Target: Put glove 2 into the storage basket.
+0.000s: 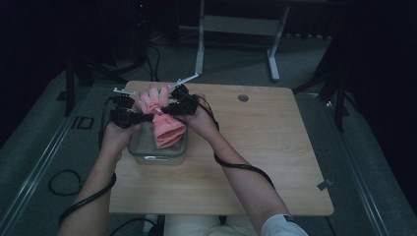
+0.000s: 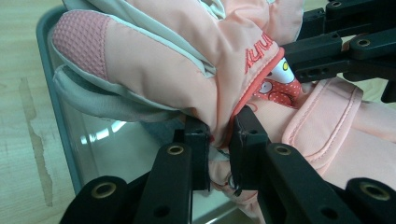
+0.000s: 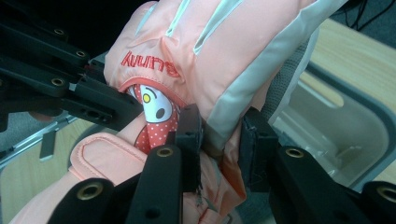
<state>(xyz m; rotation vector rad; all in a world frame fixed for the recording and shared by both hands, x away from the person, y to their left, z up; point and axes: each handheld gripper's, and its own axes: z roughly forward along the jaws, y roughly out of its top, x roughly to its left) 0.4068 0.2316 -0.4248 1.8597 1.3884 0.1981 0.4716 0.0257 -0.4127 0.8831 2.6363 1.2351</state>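
1. The left gripper (image 2: 218, 154) pinches the pink glove (image 1: 164, 115) at one edge, jaws nearly closed on fabric, so it hangs spread.
2. The right gripper (image 3: 219, 140) clamps the opposite edge, jaws narrowly parted by padding.
3. The glove hangs left of centre in the high view, cuff dipping into the clear container (image 1: 160, 153), probably for lowering inside.

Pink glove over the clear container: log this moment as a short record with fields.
item: pink glove, padded, grey trim, cartoon patch at the wrist
left tool: shut on the glove's edge near the wrist
right tool: shut on the glove's grey side edge
glove position: held between both tools, cuff hanging into the clear container
container: on the wooden table, near its left edge
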